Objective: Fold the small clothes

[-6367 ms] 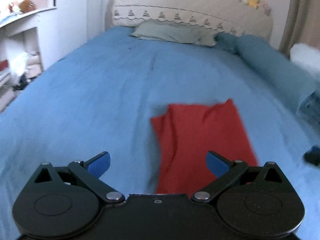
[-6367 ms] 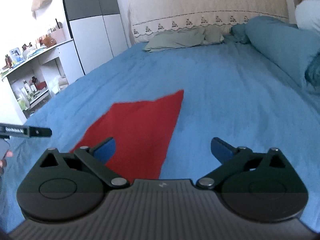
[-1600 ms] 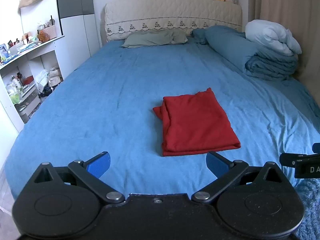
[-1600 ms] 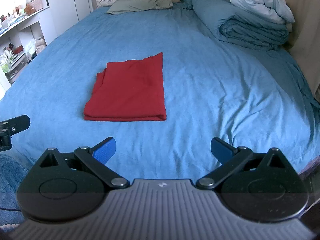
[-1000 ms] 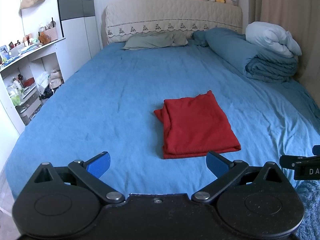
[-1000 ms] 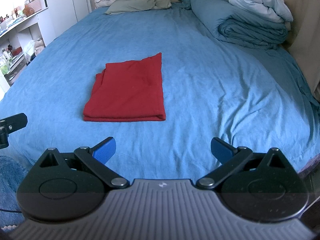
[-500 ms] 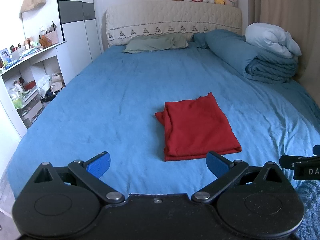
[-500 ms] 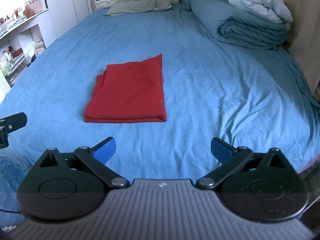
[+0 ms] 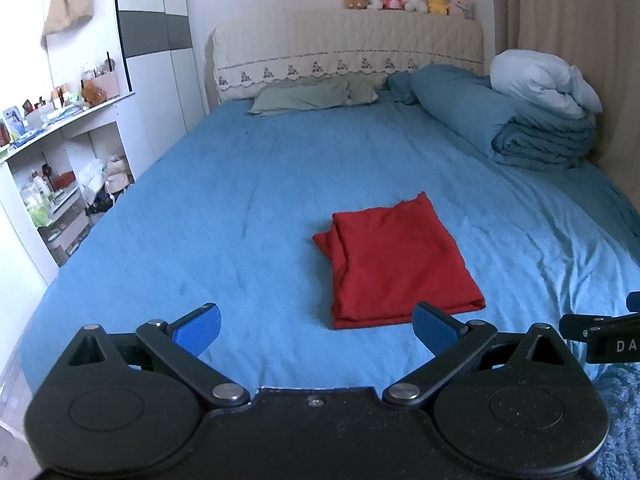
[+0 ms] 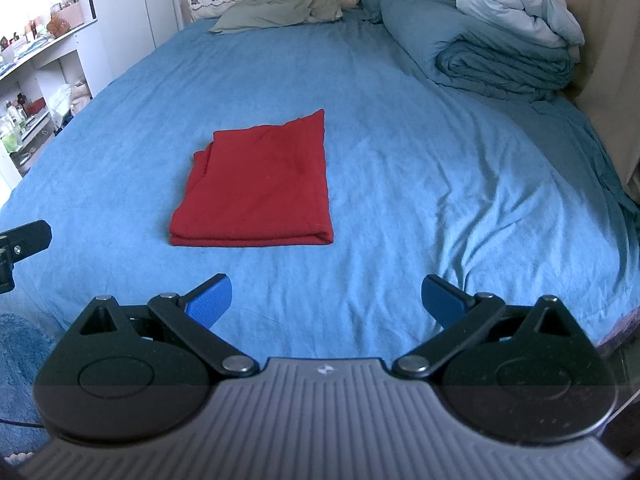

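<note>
A red garment (image 9: 396,264) lies folded into a neat rectangle on the blue bed sheet (image 9: 240,208); it also shows in the right wrist view (image 10: 262,190). My left gripper (image 9: 316,326) is open and empty, held back from the bed's near edge, with the garment ahead and slightly right. My right gripper (image 10: 326,298) is open and empty, also held back, with the garment ahead and to the left. Neither gripper touches the cloth.
Rolled blue and white duvets (image 9: 532,120) lie along the bed's right side, and a green pillow (image 9: 312,96) lies at the headboard. White shelves (image 9: 52,184) with clutter stand left of the bed. A blue fuzzy rug (image 10: 16,364) lies on the floor.
Both grippers have pulled far back from the folded garment since 6.4 s ago. In the last second the left view tilted up slightly; the garment has not moved.
</note>
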